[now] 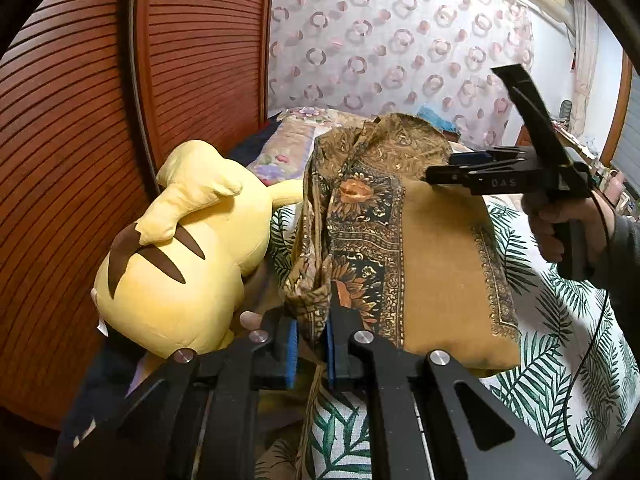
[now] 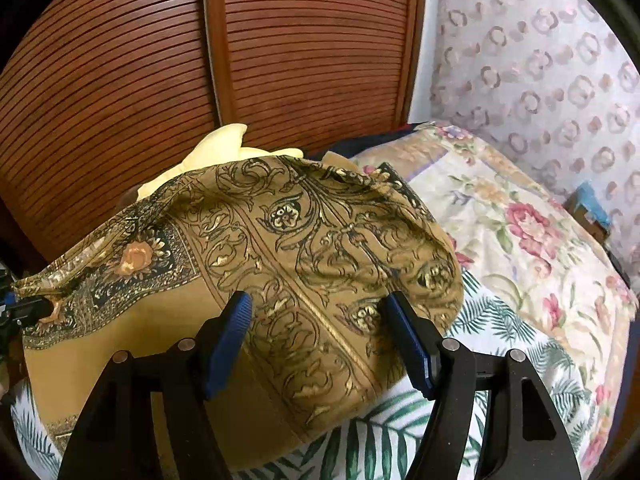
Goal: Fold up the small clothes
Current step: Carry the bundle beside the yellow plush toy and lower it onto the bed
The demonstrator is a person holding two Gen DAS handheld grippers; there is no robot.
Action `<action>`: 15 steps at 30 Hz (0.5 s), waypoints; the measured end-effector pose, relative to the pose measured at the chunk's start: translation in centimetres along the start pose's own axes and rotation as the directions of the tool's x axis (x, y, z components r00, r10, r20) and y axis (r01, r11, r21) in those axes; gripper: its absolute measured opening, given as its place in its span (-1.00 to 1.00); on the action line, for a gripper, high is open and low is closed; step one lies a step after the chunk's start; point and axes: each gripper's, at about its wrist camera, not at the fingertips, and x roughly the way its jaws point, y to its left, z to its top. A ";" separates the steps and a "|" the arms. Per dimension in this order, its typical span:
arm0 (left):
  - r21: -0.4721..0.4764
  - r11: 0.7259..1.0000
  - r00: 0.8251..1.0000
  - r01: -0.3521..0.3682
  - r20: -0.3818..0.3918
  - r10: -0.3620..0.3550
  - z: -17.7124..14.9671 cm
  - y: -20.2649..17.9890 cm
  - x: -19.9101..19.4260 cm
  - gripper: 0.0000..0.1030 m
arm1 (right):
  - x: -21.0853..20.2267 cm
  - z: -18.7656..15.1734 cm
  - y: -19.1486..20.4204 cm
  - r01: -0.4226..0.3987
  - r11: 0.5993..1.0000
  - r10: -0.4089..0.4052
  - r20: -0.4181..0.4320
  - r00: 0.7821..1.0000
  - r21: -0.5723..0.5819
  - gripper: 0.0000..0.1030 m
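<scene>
A mustard-brown patterned cloth [image 1: 440, 260] with a dark floral border lies partly folded on the bed. My left gripper [image 1: 312, 328] is shut on a bunched edge of it, with fabric pinched between the blue pads [image 1: 291, 344]. In the left wrist view my right gripper [image 1: 444, 168] hovers over the far right part of the cloth, held by a person's hand [image 1: 560, 224]. In the right wrist view the right gripper [image 2: 316, 304] stands open just above the cloth [image 2: 320, 220], nothing pinched between its fingers. The left gripper [image 2: 24, 312] shows at the far left edge there, holding the cloth's corner.
A large yellow plush toy [image 1: 180, 260] lies left of the cloth, against brown louvred wardrobe doors [image 1: 80, 120]. The bed has a palm-leaf sheet [image 1: 560, 340] and a floral quilt [image 2: 520, 220] further back. A patterned curtain [image 1: 400, 40] hangs behind.
</scene>
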 end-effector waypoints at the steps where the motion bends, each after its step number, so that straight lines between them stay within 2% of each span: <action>1: 0.000 1.000 1.000 0.000 0.004 0.000 0.0 0.0 -0.2 -0.68 | -0.4 -0.1 0.2 0.005 1.000 -0.006 0.006 1.000 0.015 0.38; 5: 0.014 1.000 0.999 0.026 0.032 -0.026 0.0 -0.5 -1.4 -0.19 | -4.1 -1.8 0.8 -0.001 0.997 -0.003 0.050 0.999 0.077 0.38; 7: 0.030 0.999 0.998 0.025 0.049 -0.027 -0.1 -1.0 -2.2 -0.01 | -6.2 -3.0 1.2 0.000 0.995 -0.008 0.080 0.997 0.095 0.38; 8: 0.034 0.999 0.998 0.026 0.053 -0.027 -0.1 -1.2 -2.5 0.26 | -7.0 -3.5 1.5 0.002 0.995 -0.011 0.090 0.996 0.100 0.38; 10: 0.041 0.999 0.997 0.032 0.076 -0.035 -0.1 -1.7 -3.4 0.65 | -8.5 -4.7 2.1 0.014 0.993 -0.026 0.107 0.994 0.116 0.38; 15: 0.067 0.997 0.993 0.039 0.110 -0.047 -0.5 -3.4 -5.5 0.69 | -12.0 -7.7 3.4 0.020 0.988 -0.037 0.112 0.993 0.150 0.39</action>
